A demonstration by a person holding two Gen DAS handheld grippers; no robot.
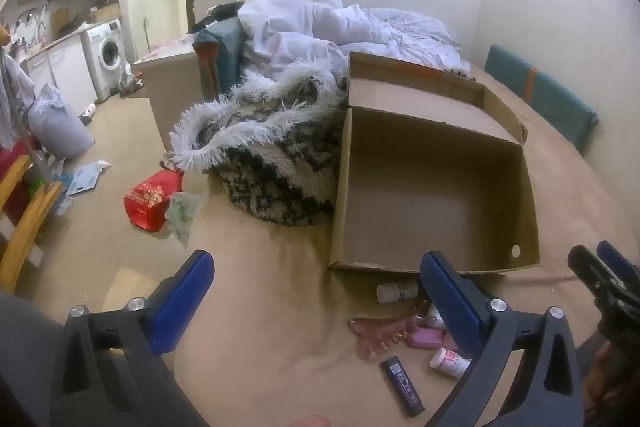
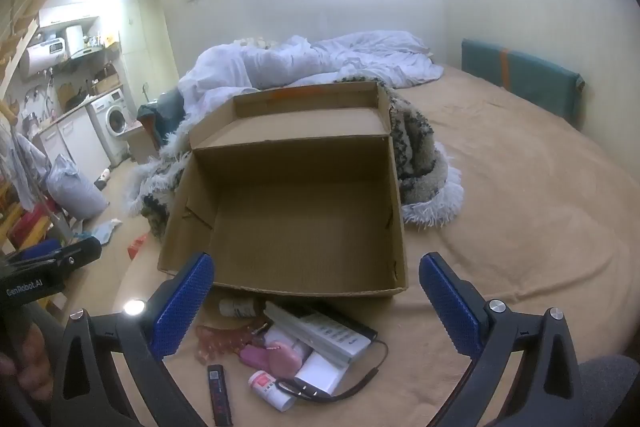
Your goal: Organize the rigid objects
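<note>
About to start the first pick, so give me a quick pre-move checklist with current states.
1. Left gripper open, holding nothing: ok.
2. Right gripper open, holding nothing: ok.
3. Cardboard box open, with nothing inside: ok.
4. Items lie in front of the box on the bed, in view: white bottle, remote, black stick: ok.
5. Items separated for a clean grasp: not ok, remote, pink pieces and power bank overlap.
6. Black cord free of neighbours: cannot tell.
</note>
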